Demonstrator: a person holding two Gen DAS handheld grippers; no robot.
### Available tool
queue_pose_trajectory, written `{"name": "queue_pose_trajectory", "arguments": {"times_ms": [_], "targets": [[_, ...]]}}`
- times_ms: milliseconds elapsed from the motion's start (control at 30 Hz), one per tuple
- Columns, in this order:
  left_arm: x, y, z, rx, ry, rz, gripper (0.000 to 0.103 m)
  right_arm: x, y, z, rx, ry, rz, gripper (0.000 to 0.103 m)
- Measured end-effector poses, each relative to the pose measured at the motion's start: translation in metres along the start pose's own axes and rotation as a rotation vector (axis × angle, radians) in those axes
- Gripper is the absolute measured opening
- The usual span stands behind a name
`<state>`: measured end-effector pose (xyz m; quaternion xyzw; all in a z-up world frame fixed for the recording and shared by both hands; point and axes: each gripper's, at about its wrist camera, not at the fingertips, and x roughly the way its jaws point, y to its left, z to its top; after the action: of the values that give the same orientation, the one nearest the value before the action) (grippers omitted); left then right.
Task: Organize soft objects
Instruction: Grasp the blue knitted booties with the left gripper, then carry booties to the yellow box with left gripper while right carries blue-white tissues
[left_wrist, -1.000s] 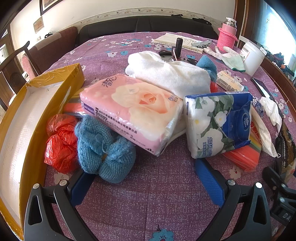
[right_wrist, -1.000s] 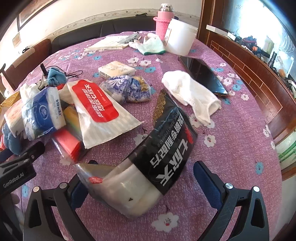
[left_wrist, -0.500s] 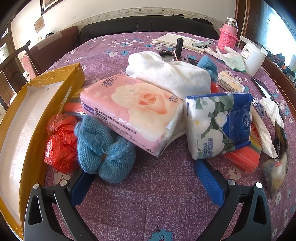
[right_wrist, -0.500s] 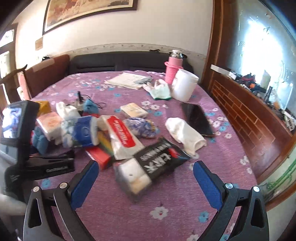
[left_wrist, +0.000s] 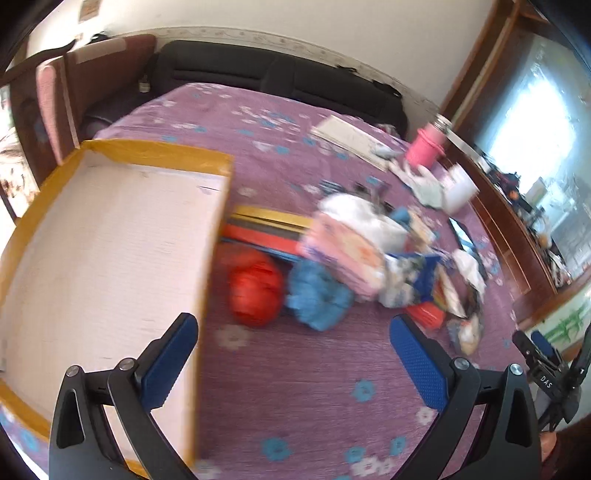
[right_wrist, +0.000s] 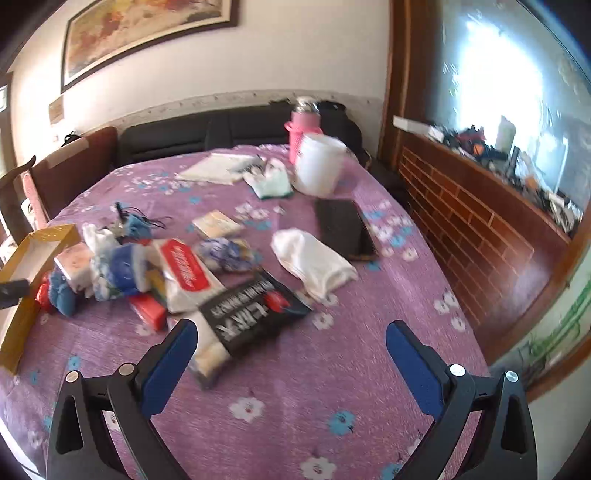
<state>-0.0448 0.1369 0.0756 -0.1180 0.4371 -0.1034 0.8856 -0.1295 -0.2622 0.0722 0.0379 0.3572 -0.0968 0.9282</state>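
A pile of soft things lies mid-table: a pink tissue pack (left_wrist: 341, 251), a blue towel (left_wrist: 317, 299), a red plastic bag (left_wrist: 255, 291), a white towel (left_wrist: 354, 214) and a blue floral tissue pack (left_wrist: 410, 280). The yellow box (left_wrist: 103, 236) stands open at the left, seemingly empty. My left gripper (left_wrist: 295, 362) is open and empty, raised above the table's near side. My right gripper (right_wrist: 291, 362) is open and empty above the table, with the black packet (right_wrist: 251, 317) just beyond its fingers. A white cloth (right_wrist: 314, 262) lies farther right.
A black phone (right_wrist: 343, 229), a white tub (right_wrist: 319, 168), a pink bottle (right_wrist: 304, 125), papers (right_wrist: 218, 168) and a green-white cloth (right_wrist: 273, 182) sit at the back. A brick-pattern ledge (right_wrist: 480, 221) runs along the right. Chairs and a sofa ring the far side.
Both grippers have lifted and pulled back from the pile. The left view has swung left over the yellow box. The black packet, earlier between the right fingers, now lies on the table.
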Motion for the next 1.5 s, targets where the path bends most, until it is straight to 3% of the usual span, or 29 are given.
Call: {"name": "queue_pose_trajectory", "arguments": {"times_ms": [167,400,533,633,733,767,800,1267,1400,1500], "targets": [[0.000,0.023,0.002,-0.024,0.016,0.011,0.102,0.016,-0.002,-0.009,0.039,0.036,0.030,0.102],[0.032,-0.042,-0.008,0.202,0.035,0.023,0.091,0.029,0.024,-0.011,0.011,0.062,0.099,0.102],[0.064,-0.054,-0.004,0.252,0.065,0.076,0.085,0.030,0.028,-0.016,0.007,0.062,0.123,0.102],[0.073,-0.067,-0.003,0.319,0.040,0.115,0.082,0.027,0.025,-0.018,0.007,0.046,0.126,0.102],[0.082,-0.078,-0.007,0.378,0.072,0.114,0.048,0.028,0.017,-0.019,0.026,0.052,0.132,0.102],[0.084,-0.080,-0.010,0.392,0.081,0.120,0.041,0.028,0.015,-0.018,0.030,0.054,0.131,0.102],[0.084,-0.082,-0.012,0.401,0.073,0.124,0.040,0.029,0.012,-0.018,0.035,0.058,0.129,0.102],[0.012,-0.058,-0.019,0.261,-0.022,-0.036,0.038,0.034,0.026,-0.006,0.040,0.089,0.190,0.102],[0.005,-0.054,-0.030,0.234,-0.024,-0.066,0.038,0.027,0.053,0.004,-0.015,0.088,0.265,0.102],[-0.003,-0.049,-0.035,0.213,-0.036,-0.080,0.038,0.028,0.092,0.011,-0.133,0.104,0.310,0.103]]}}
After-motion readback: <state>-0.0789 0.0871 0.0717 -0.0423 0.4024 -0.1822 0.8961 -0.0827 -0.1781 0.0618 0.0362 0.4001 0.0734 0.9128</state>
